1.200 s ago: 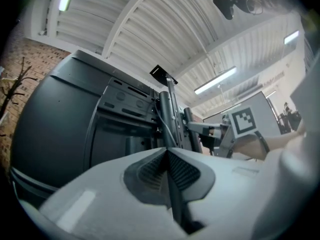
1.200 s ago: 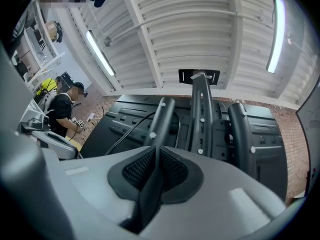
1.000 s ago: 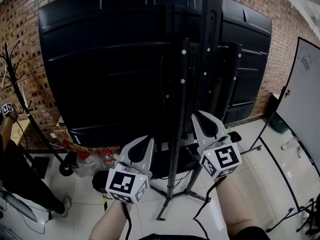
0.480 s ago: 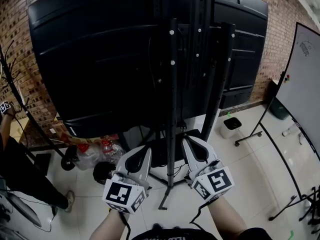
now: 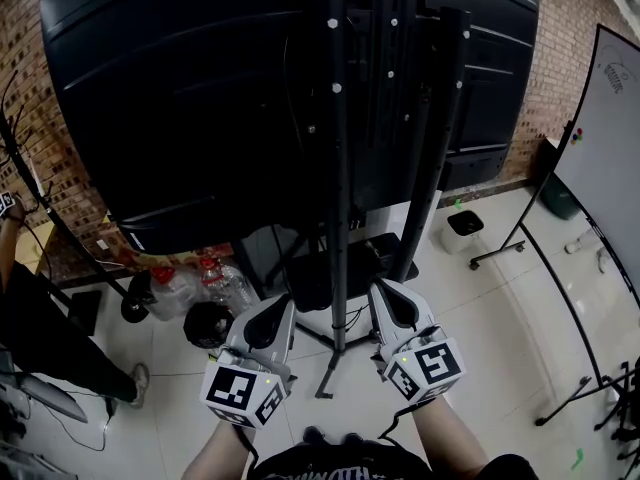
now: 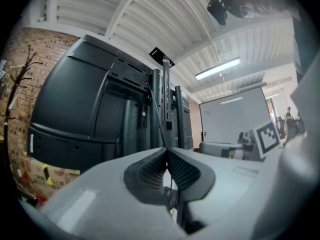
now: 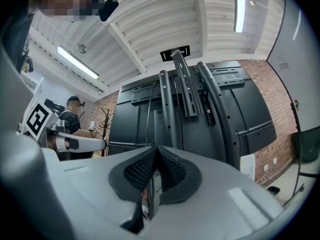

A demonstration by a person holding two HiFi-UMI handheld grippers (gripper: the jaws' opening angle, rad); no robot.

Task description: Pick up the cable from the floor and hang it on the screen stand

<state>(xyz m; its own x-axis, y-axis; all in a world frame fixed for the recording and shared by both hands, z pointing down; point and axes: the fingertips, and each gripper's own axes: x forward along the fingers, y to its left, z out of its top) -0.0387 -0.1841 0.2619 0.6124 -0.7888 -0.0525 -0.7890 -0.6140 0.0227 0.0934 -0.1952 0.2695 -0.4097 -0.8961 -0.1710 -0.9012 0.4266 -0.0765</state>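
Cable, as far as I can make out, is the thin dark lead (image 5: 348,320) drooping from the low shelf (image 5: 330,268) of the screen stand (image 5: 338,168) to the floor (image 5: 480,348). It is just ahead of the two tools and between them, and neither holds it. The left hand-held gripper (image 5: 272,313) is clenched, its ribbed jaws meeting at the tips with nothing visibly pinched. The right hand-held gripper (image 5: 395,303) is clenched too, and equally empty. Both are carried low and roughly level, side by side, flanking the stand's centre post. I judge this suits a reach down to the floor, though the jaws must part before any grab. Beyond them another thin wire (image 6: 155,111) runs down the uprights, likely the screen's own feed. Behind the posts stands the big black screen (image 5: 180,118), back panel toward the grippers, so its brackets offer places to hang a loop. Farther off, right of the right gripper, are a small bin (image 5: 463,226) and a whiteboard (image 5: 610,148).
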